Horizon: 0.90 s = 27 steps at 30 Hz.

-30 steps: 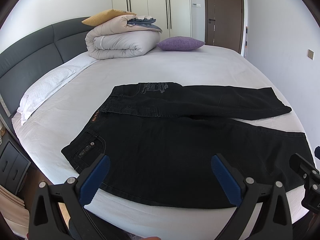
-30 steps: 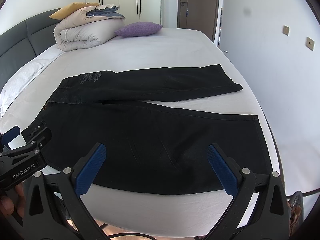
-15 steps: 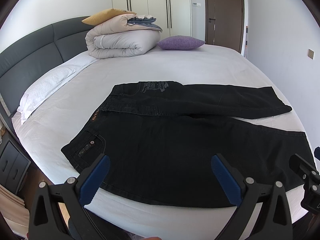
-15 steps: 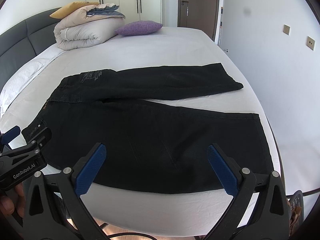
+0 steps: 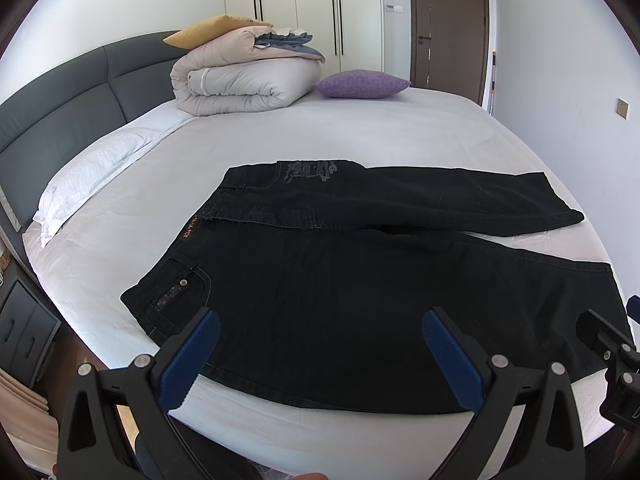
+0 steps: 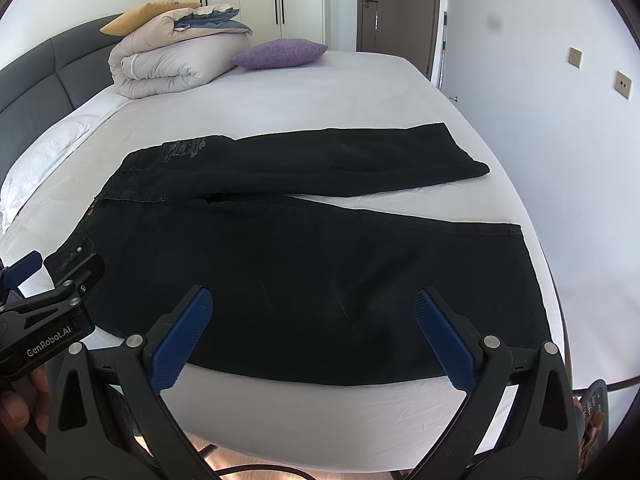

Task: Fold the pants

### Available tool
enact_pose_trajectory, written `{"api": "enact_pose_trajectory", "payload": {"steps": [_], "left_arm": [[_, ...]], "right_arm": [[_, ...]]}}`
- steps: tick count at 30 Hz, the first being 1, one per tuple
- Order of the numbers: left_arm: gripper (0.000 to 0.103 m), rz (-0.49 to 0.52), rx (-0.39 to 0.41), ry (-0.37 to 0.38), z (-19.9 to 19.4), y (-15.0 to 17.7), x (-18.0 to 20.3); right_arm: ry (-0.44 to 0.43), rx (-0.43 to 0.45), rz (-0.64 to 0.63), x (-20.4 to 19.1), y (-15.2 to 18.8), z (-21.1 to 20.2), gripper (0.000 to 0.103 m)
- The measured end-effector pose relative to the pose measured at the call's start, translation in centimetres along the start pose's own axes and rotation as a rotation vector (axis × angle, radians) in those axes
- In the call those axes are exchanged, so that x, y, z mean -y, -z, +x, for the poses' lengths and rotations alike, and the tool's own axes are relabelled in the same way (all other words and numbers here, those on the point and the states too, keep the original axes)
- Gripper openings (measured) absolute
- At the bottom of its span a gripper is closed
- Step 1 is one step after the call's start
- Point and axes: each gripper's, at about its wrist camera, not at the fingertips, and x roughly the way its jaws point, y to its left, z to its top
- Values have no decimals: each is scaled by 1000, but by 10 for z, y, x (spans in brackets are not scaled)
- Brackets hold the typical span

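Observation:
Black pants point(image 5: 340, 292) point(image 6: 304, 256) lie flat on the white bed, waist to the left and both legs stretching right in a narrow V. The far leg point(image 5: 440, 200) lies partly over the waist area. My left gripper point(image 5: 320, 356) hovers open above the near edge, toward the waist and pocket point(image 5: 176, 292). My right gripper point(image 6: 312, 336) stands open over the near leg, closer to its hem point(image 6: 524, 280). Neither holds cloth. The left gripper also shows at the left edge point(image 6: 48, 288) of the right wrist view, with a hand on it.
A folded duvet point(image 5: 244, 76) with a yellow cushion and a purple pillow point(image 5: 360, 84) sit at the far end of the bed point(image 5: 360, 132). A grey headboard point(image 5: 60, 116) runs along the left. A nightstand point(image 5: 24, 336) stands below left; a wall is close on the right.
Both views have crept slightly; the pants sit a touch lower in frame. The pants and both open grippers are otherwise unchanged.

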Motion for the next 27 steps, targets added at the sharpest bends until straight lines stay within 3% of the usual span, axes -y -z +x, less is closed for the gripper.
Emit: {"api": "enact_pose_trajectory", "payload": {"steps": [18,27], "left_arm": [[103,18,-8,-9,11,15,-2],[103,-26,-20,28,24,9,-22]], "right_arm": [[-2,-9,-4,-6,4,3,103],[-6,-32,-14,-11,-1,15,103]]}}
